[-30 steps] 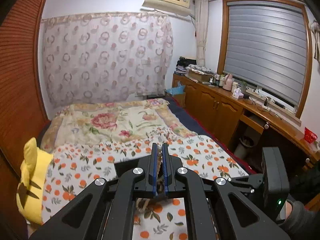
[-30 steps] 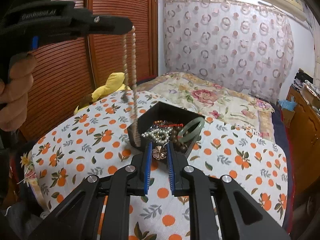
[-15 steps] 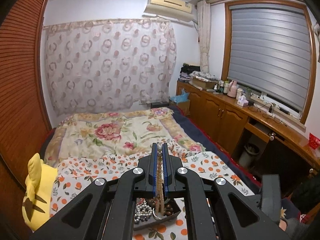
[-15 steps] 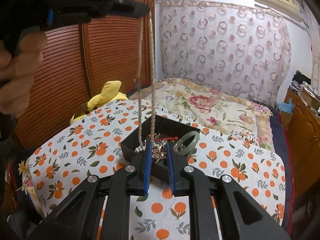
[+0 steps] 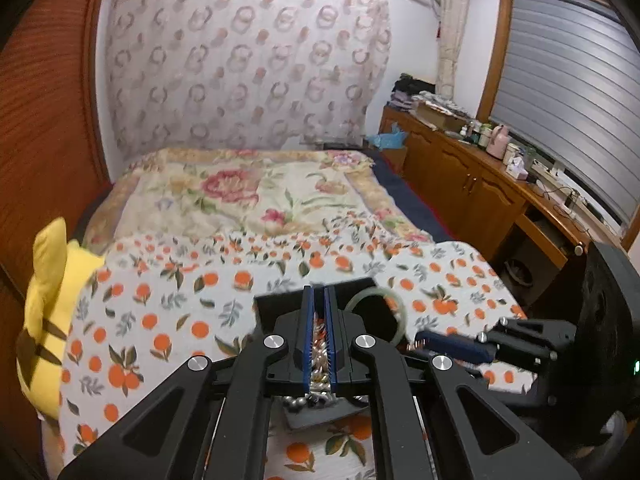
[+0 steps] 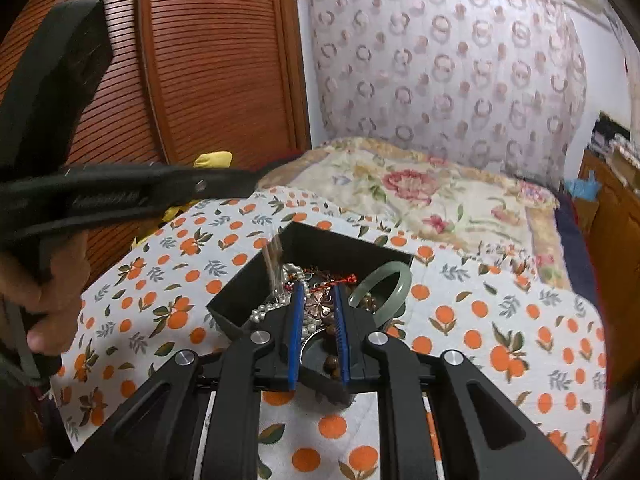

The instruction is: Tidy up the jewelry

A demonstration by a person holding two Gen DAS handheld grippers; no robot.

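Note:
A black jewelry box (image 6: pixel 256 276) stands on the orange-print bedspread (image 6: pixel 500 344). It holds a pearl strand (image 6: pixel 262 312), a green jade bangle (image 6: pixel 394 280), brown beads and a red piece. My left gripper (image 5: pixel 319 296) is shut on a beige bead necklace (image 5: pixel 319 356) that hangs blurred into the box (image 5: pixel 276 306); the necklace also shows in the right wrist view (image 6: pixel 274 264). My right gripper (image 6: pixel 318 292) is slightly open and empty, low over the box's front, and it shows in the left wrist view (image 5: pixel 424 340).
A yellow plush toy (image 5: pixel 48 304) lies at the bed's left edge by the wooden wardrobe (image 6: pixel 208 60). A floral quilt (image 5: pixel 248 196) covers the far bed. A wooden sideboard (image 5: pixel 480 184) with bottles runs along the right wall.
My left gripper has dropped from high above the bed down to just over the box, lowering the necklace into it. The right gripper has moved closer over the box.

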